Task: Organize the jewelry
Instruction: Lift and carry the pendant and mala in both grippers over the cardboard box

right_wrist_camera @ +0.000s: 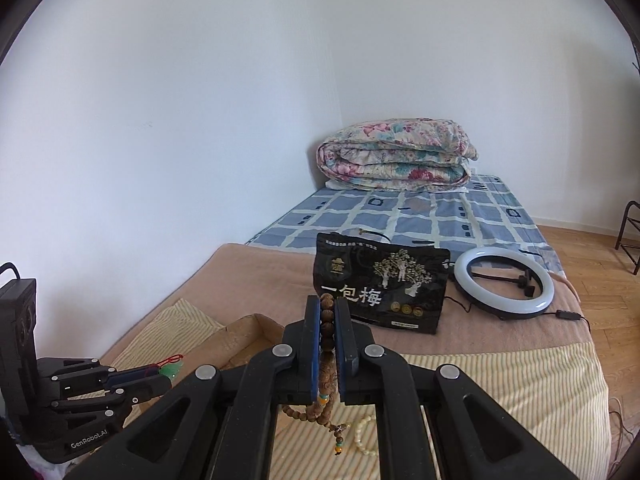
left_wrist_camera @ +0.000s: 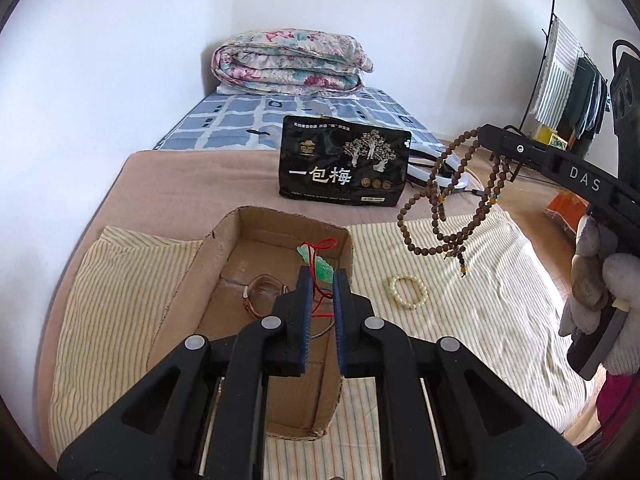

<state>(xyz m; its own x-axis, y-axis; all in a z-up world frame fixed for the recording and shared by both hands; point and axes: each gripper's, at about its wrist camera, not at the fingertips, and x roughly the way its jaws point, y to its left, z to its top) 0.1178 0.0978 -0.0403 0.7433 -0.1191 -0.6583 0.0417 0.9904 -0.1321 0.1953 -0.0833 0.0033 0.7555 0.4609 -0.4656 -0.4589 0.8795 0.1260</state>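
My left gripper (left_wrist_camera: pixel 320 280) is shut on a green jade pendant (left_wrist_camera: pixel 322 267) with a red cord, held above the open cardboard box (left_wrist_camera: pixel 224 240). A brown-strapped watch (left_wrist_camera: pixel 262 290) lies inside the box. At the upper right my right gripper (left_wrist_camera: pixel 486 133) is shut on a long brown bead necklace (left_wrist_camera: pixel 440 208), whose loops hang over the striped cloth. A white pearl bracelet (left_wrist_camera: pixel 408 292) lies on that cloth, right of the box. In the right wrist view the brown beads (right_wrist_camera: pixel 327 322) sit between my right gripper (right_wrist_camera: pixel 328 304) fingers, and my left gripper (right_wrist_camera: pixel 166 376) shows at the left with the pendant (right_wrist_camera: pixel 171 369).
A black snack bag (left_wrist_camera: pixel 344 164) stands behind the box. A ring light (right_wrist_camera: pixel 506 284) with its cable lies to the right of the bag. A folded floral quilt (left_wrist_camera: pixel 288 62) rests at the far end of the bed. A clothes rack (left_wrist_camera: pixel 568 80) stands at the right.
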